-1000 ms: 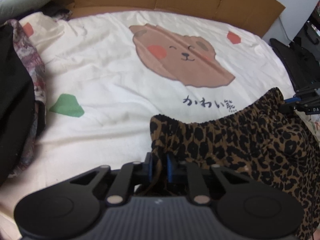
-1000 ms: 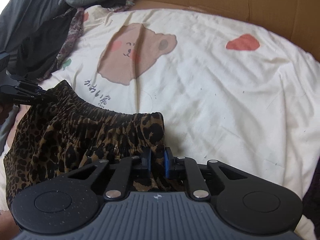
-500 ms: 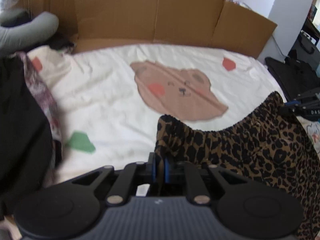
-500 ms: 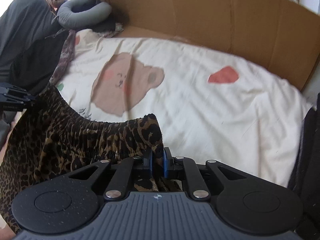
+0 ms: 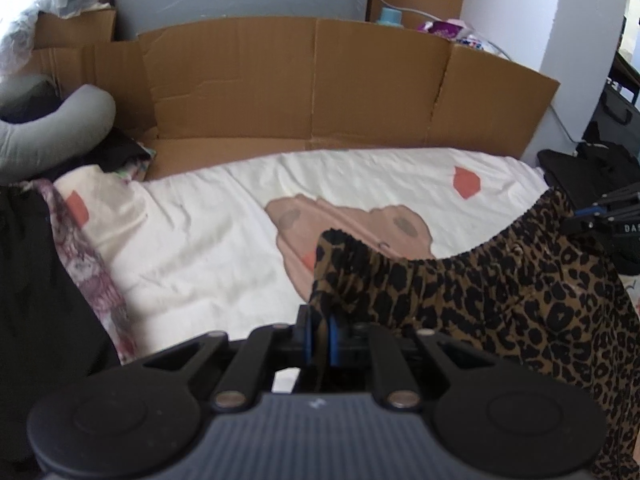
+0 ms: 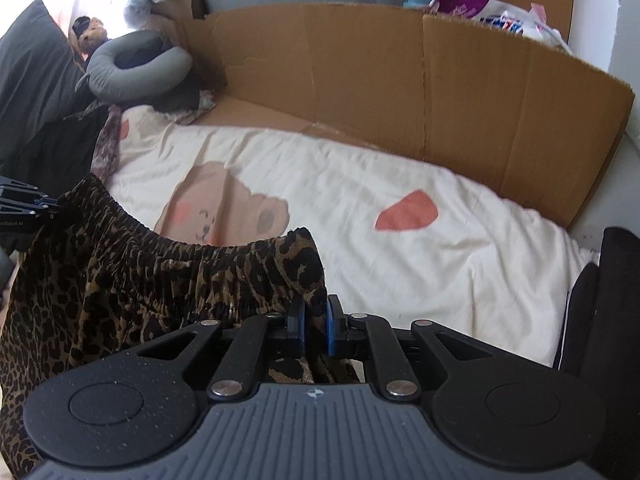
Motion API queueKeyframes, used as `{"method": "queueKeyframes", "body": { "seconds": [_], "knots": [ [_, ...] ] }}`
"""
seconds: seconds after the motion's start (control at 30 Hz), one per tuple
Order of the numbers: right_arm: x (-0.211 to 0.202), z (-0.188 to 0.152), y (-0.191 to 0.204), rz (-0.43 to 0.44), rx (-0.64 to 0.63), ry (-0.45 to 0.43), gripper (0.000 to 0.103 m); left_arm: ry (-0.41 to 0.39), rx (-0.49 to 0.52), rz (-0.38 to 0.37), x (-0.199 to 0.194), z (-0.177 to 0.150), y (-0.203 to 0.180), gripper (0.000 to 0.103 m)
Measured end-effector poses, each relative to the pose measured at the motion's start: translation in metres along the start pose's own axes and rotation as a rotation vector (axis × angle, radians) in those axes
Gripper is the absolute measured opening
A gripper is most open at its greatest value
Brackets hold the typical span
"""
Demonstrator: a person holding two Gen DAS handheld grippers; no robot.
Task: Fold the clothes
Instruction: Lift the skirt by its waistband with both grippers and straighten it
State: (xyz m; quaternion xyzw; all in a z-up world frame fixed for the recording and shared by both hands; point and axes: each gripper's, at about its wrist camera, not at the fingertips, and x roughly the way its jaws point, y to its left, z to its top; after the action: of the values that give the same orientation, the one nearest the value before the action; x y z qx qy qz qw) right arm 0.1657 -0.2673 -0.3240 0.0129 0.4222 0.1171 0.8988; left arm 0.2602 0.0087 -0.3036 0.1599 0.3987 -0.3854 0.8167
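The leopard-print garment (image 5: 500, 292) is held up above the bed by its gathered elastic waistband (image 6: 192, 252), one corner in each gripper. The left gripper (image 5: 318, 338) is closed narrowly on the left corner of the waistband, and the right gripper (image 6: 314, 326) is closed in the same way on the right corner; cloth is seen between the blue pads (image 6: 330, 330) in both views. The rest of the garment hangs down below the waistband, and its lower part is cut off by the edge of the pictures, so it cannot be told whether the hem touches the bear-print sheet (image 5: 208, 240).

Several risks can be judged from this position. Only a small bite of fabric is taken at each corner, and the elastic is bunched there, so a corner could slip out if the garment is shaken or pulled tight. If the two corners are not kept level, the garment would be laid down crooked and the fold would be uneven. The waistband sags between the grippers, so wrinkles could be trapped when the cloth is lowered. On the left side a pile of dark clothes (image 5: 36, 280) with a floral cloth (image 5: 96, 276) lies near, and a black bag (image 6: 600, 304) stands just beside the right edge of the bed; the hanging cloth could be caught on these if it is swung too far sideways.
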Motion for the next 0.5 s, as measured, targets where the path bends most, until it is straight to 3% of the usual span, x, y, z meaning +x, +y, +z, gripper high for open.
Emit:
{"method": "queueKeyframes", "body": {
  "seconds": [0.5],
  "knots": [
    [0.020, 0.042, -0.010, -0.074, -0.030, -0.036, 0.008, -0.037, 0.022, 0.029, 0.029, 0.039, 0.009, 0.009]
  ]
}}
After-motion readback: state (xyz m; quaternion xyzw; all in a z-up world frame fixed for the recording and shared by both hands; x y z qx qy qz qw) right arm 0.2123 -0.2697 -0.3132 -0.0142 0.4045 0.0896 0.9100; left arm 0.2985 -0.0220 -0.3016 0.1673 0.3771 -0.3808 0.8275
